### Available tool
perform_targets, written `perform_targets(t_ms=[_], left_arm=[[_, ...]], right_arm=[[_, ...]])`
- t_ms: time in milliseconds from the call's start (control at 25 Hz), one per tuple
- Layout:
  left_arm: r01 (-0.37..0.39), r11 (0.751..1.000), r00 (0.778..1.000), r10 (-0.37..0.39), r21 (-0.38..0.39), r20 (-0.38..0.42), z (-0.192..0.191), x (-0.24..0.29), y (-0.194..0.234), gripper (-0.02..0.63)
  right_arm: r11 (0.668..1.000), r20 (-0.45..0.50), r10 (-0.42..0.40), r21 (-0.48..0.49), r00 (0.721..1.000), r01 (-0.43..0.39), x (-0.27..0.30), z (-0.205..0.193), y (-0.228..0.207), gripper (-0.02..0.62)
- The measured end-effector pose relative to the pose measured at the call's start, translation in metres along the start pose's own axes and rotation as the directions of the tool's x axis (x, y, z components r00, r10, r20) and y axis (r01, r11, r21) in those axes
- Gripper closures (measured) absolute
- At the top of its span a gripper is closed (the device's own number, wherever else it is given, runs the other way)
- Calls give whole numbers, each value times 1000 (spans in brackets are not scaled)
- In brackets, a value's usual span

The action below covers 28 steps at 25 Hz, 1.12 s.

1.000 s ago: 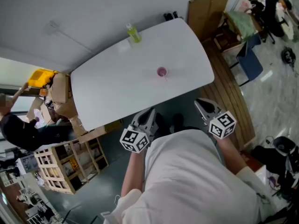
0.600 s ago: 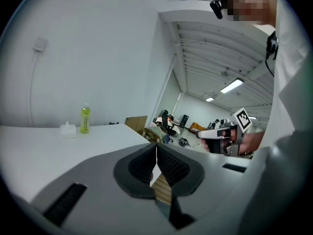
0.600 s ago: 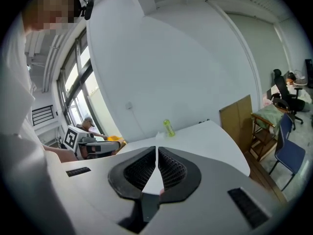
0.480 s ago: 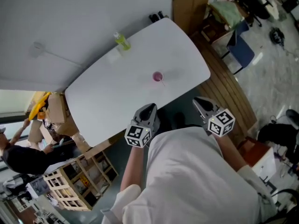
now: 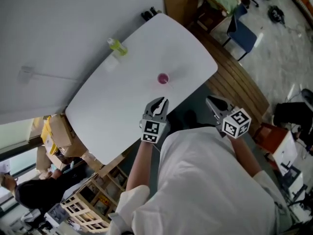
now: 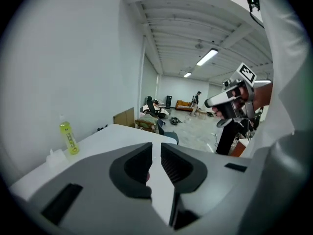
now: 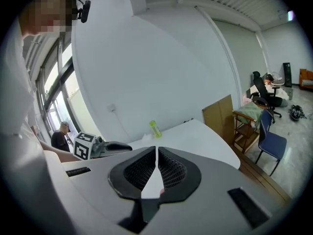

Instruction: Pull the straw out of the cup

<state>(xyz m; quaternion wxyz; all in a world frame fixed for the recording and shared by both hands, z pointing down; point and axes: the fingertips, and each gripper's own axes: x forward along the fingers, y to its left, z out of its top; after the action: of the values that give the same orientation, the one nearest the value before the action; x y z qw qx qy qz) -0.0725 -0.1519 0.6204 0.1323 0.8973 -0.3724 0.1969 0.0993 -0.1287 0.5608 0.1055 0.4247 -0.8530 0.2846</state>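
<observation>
Pink cup point(image 5: 163, 78) on table point(image 5: 122, 102), left gripper point(image 5: 160, 102) at its 6 o'clock, jaws just opening, empty, right gripper point(image 5: 212, 100) at 4 o'clock, jaws together.

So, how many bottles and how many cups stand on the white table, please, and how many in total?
yellow-green bottle: 1
pink cup: 1
total: 2
</observation>
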Motion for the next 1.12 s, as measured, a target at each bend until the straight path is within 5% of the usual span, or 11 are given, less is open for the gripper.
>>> perform_targets(t_ms=[400,640,1120], left_arm=[[141,978,986,-124,155,-116,-29,56,1,512],[164,959,976,-124,229,-181,-55,76,3,502],[237,849,938,-73,471,-340,-89,113,12,500]], right_arm=[[991,4,-107,80,994,106,-8,-10,-10,555],[980,11,-162,117,987,160,-15,-12,-16,555],[959,-1,-232,166,973,229,-20,-17,-28,555]])
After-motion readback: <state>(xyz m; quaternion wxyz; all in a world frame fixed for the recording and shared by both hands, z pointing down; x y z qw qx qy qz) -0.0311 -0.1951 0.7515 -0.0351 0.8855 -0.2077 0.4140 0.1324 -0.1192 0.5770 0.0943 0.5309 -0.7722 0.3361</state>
